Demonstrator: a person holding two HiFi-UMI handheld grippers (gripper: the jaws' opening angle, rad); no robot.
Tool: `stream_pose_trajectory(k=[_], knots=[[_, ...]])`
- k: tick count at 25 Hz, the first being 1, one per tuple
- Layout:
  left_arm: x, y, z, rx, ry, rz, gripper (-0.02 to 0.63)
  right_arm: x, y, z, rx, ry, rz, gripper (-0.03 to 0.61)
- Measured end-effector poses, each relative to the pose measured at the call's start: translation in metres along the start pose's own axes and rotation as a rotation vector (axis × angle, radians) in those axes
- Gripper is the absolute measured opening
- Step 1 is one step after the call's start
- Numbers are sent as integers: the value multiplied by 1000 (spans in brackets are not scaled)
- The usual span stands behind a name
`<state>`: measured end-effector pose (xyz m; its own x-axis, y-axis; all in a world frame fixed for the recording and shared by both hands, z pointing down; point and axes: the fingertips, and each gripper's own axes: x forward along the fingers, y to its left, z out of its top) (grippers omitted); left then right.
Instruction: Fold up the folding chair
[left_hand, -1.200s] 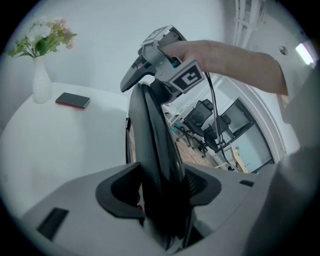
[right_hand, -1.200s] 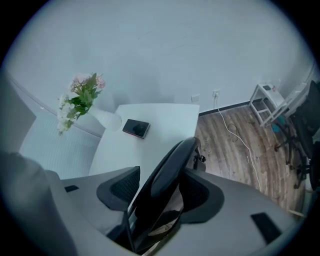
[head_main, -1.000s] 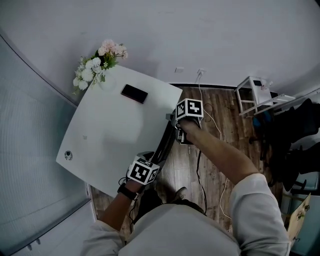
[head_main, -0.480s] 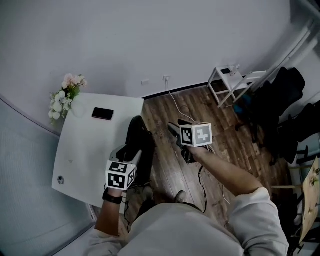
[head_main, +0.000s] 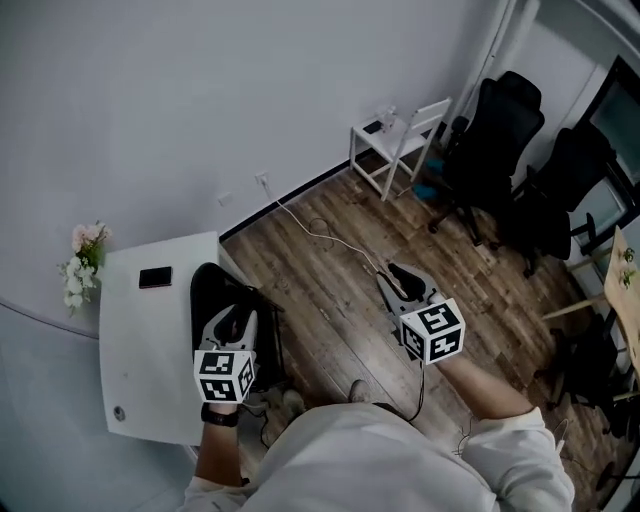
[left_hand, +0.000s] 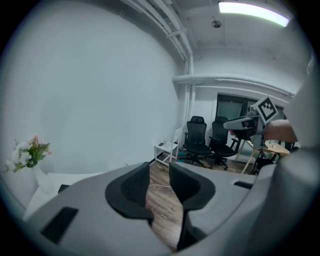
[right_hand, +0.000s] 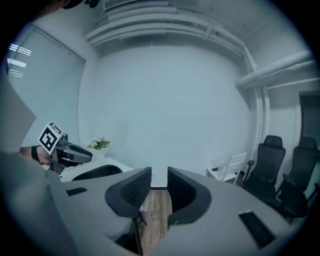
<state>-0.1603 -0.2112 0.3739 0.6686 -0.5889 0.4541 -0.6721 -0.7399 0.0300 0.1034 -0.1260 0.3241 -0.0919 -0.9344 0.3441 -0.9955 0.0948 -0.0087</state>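
The black folding chair (head_main: 207, 292) stands against the right edge of the white table (head_main: 140, 350); my left gripper hides its lower part. Its dark top edge (right_hand: 96, 171) also shows in the right gripper view. My left gripper (head_main: 232, 318) hovers over it without touching. Its jaws have just been closing, a narrow gap remains and nothing is between them (left_hand: 159, 180). My right gripper (head_main: 395, 272) hangs over the wooden floor, well to the right of the chair. Its jaws have also just been closing, and they too stand slightly apart and empty (right_hand: 159, 186).
A dark phone (head_main: 155, 277) and a vase of flowers (head_main: 80, 262) sit on the table. A white chair (head_main: 400, 135) stands by the far wall, with black office chairs (head_main: 500, 130) to its right. A white cable (head_main: 320, 235) trails across the floor.
Both grippers have left the black chair and risen. The right one swung far to the right, away from it. Both pairs of jaws stand narrower. The head view has turned to the right.
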Motion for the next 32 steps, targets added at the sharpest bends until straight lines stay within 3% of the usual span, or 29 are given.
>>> stream_pose_trajectory(k=[8, 19, 32], knots=[[-12, -48, 17, -5, -97, 16, 11, -93, -43, -9, -33, -140, -122, 18], [-18, -84, 12, 21, -103, -1, 6, -116, -53, -6, 5, -223, -147, 15], [-21, -75, 24, 38, -133, 20, 6, -99, -36, 1, -15, -251, -109, 15]])
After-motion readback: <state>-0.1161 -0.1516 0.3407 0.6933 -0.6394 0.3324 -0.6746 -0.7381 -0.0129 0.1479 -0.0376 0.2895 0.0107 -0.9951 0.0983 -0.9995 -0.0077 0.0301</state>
